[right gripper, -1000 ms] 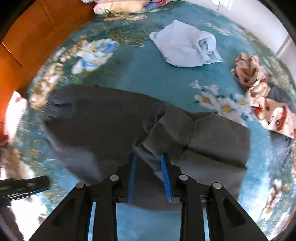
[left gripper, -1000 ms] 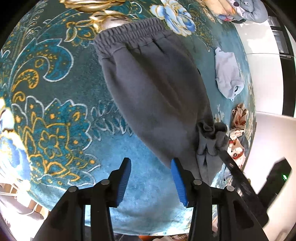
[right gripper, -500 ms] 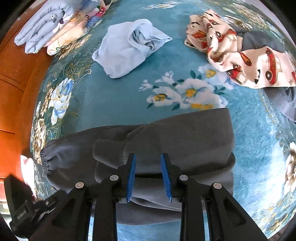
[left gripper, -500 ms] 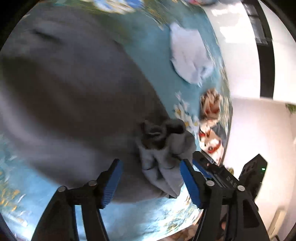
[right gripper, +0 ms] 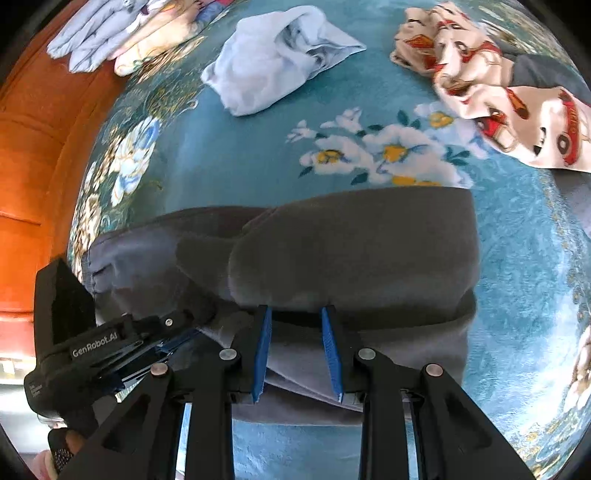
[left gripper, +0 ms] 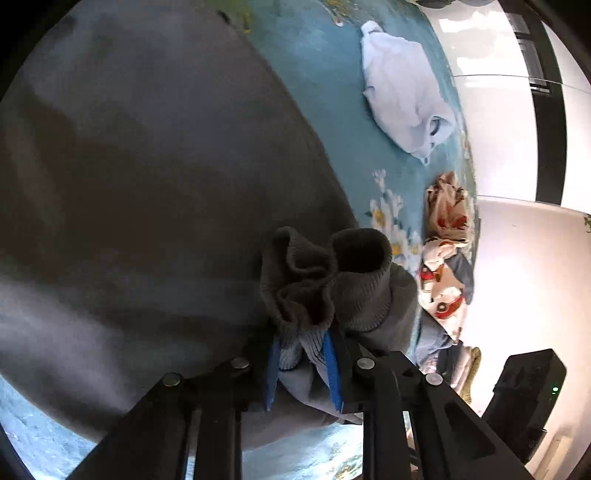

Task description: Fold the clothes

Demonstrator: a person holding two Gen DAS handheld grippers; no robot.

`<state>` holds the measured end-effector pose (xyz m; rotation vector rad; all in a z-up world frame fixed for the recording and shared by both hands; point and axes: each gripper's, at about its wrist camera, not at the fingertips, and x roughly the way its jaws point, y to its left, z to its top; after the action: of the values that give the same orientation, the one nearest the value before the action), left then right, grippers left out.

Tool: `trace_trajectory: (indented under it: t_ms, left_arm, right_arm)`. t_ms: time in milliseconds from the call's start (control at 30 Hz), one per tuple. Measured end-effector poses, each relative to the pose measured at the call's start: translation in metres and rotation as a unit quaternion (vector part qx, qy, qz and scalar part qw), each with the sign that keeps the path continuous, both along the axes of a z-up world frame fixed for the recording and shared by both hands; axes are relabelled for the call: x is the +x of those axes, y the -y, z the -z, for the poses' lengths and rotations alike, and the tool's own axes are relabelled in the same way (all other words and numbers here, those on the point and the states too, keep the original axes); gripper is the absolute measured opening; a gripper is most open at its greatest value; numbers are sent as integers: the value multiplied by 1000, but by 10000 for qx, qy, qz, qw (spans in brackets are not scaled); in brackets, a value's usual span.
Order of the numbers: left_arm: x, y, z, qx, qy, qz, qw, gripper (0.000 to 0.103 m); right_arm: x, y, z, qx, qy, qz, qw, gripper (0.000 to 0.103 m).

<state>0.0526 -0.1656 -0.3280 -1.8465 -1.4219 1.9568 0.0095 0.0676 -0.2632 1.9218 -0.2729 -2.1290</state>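
Grey sweatpants (left gripper: 147, 192) lie folded over on the blue floral cloth. My left gripper (left gripper: 301, 363) is shut on the bunched ribbed leg cuffs (left gripper: 325, 284) of the sweatpants. In the right wrist view the sweatpants (right gripper: 351, 254) lie as a doubled grey slab. My right gripper (right gripper: 295, 350) is shut on the near folded edge, with grey cloth between its blue pads. The left gripper's black body (right gripper: 110, 343) shows at the lower left of that view, next to the same edge.
A crumpled pale blue garment (right gripper: 280, 55) lies beyond the sweatpants. A cream garment with red cars (right gripper: 498, 96) lies at the right. Folded clothes (right gripper: 122, 33) are stacked at the far left by an orange wooden surface (right gripper: 33, 155).
My left gripper moved from open over the cloth to the leg cuffs and shut on them. My right gripper carried the fold edge across, and the sweatpants now lie doubled.
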Motion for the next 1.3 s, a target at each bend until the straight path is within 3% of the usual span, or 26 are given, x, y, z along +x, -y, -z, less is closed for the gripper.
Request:
trace_trajectory:
  t_ms: [100, 200, 233, 300, 333, 433, 533, 633, 833, 933, 1100, 1233, 1300]
  left_arm:
    - [5, 6, 7, 207, 135, -34, 9997, 26]
    - [13, 22, -7, 313, 14, -52, 9995, 26]
    - [17, 32, -15, 279, -92, -83, 9995, 30]
    - [30, 54, -32, 173, -289, -214, 9992, 50]
    - [40, 71, -39, 57, -364, -394, 9985, 62]
    - [70, 122, -58, -331, -546, -938, 9935, 66]
    - [103, 178, -58, -717, -534, -1696, 9815, 74]
    - [123, 217, -37, -590, -464, -2302, 9702, 81]
    - [108, 241, 8, 208, -767, -2458, 9660, 82]
    - [89, 235, 21, 348, -799, -2262, 9702, 82]
    - [76, 237, 24, 486, -1106, -2187, 9683, 80]
    - [68, 237, 24, 300, -1000, -2278, 9681, 49]
    - [69, 236, 18, 190, -1030, -2265, 9684, 40]
  right_arm:
    - [1, 10, 16, 40, 230, -138, 9996, 29]
    - [0, 15, 34, 121, 460, -151, 9988, 29]
    - [0, 15, 38, 145, 511, -128, 9985, 29]
    - [-1, 15, 38, 147, 557, -74, 9983, 29]
    - [-1, 15, 35, 132, 549, -52, 9984, 29]
    - [2, 15, 18, 58, 409, -57, 9991, 29]
    - [7, 19, 3, 72, 321, -135, 9994, 29]
    - [15, 27, -5, 134, 299, -202, 9993, 29]
    - [28, 48, -11, 285, 378, -232, 9986, 30]
    - [33, 61, -13, 379, 397, -325, 9980, 30]
    - [41, 84, -17, 528, 393, -489, 9966, 30]
    - [45, 102, -23, 634, 347, -624, 9954, 30]
    - [46, 109, -27, 664, 302, -656, 9952, 30]
